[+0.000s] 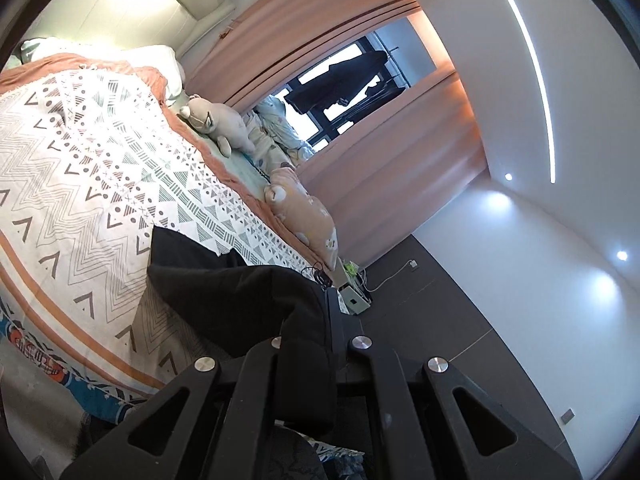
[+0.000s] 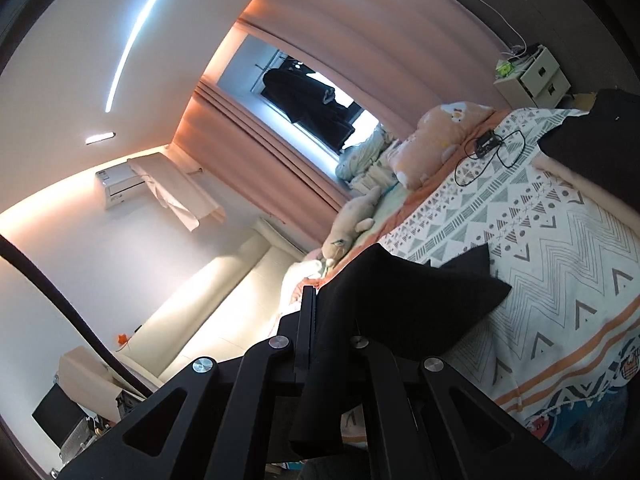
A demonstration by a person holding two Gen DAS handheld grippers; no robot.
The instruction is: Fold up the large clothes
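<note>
A black garment (image 1: 236, 292) hangs in the air over the patterned bedspread (image 1: 80, 168). My left gripper (image 1: 320, 320) is shut on one edge of it, and the cloth drapes down between the jaws. In the right wrist view my right gripper (image 2: 320, 312) is shut on another edge of the black garment (image 2: 412, 300), which fans out to the right above the bedspread (image 2: 560, 248). More of the black cloth (image 2: 600, 140) shows at the far right. Both views are strongly tilted.
Plush toys (image 1: 224, 128) and a peach cushion (image 1: 304, 216) lie along the bed's far side by pink curtains (image 1: 360, 80). A small device with a cable (image 2: 488, 144) rests on the bedspread. A bedside cabinet (image 2: 536, 76) stands by the dark wall.
</note>
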